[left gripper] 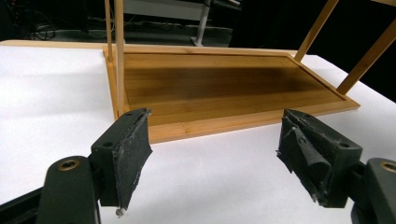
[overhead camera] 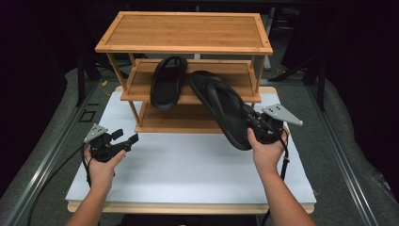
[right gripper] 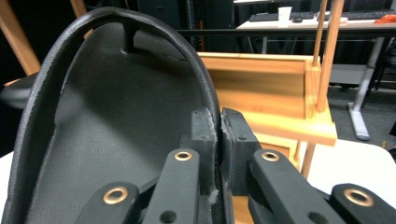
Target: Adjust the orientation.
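While the left tool (overhead camera: pixel 123 139) idles wide open and empty over the white surface (overhead camera: pixel 188 169) at lower left, the right tool (overhead camera: pixel 256 123) pinches a black sandal's (overhead camera: pixel 221 108) edge right of centre, tilted toward the rack (overhead camera: pixel 183 47), likely to join its mate (overhead camera: pixel 168 82) on the middle shelf.

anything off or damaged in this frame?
Left gripper's pads look worn: frayed edges, and the other one is peeling and curled. The sandal on the middle shelf overhangs its front edge. Nothing spilled.
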Tool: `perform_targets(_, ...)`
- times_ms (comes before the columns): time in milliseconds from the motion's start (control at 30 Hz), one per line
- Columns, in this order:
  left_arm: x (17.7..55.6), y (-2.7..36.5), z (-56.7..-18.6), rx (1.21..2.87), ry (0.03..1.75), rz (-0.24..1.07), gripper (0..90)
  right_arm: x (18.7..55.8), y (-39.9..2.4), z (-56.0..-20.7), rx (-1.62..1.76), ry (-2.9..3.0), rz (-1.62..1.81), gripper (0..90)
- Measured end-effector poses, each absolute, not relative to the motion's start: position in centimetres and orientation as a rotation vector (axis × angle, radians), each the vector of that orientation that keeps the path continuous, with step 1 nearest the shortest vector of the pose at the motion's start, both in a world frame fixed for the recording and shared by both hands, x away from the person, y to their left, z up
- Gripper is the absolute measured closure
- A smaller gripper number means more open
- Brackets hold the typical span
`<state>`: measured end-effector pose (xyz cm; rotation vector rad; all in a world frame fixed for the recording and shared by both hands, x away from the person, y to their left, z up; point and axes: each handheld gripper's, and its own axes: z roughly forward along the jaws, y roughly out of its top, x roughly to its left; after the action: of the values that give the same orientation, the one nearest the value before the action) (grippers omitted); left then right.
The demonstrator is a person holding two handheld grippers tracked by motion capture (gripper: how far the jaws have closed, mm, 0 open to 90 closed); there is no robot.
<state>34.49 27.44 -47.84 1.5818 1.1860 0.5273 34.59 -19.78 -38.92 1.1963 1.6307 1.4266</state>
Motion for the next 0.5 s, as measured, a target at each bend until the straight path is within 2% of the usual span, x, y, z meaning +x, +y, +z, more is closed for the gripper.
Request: perform_targets(500,34.7,27.6,-47.9,1.574,1.191,0.509,24.8,40.9,-17.2,-37.4,1.25,1.59,1.331,84.2)
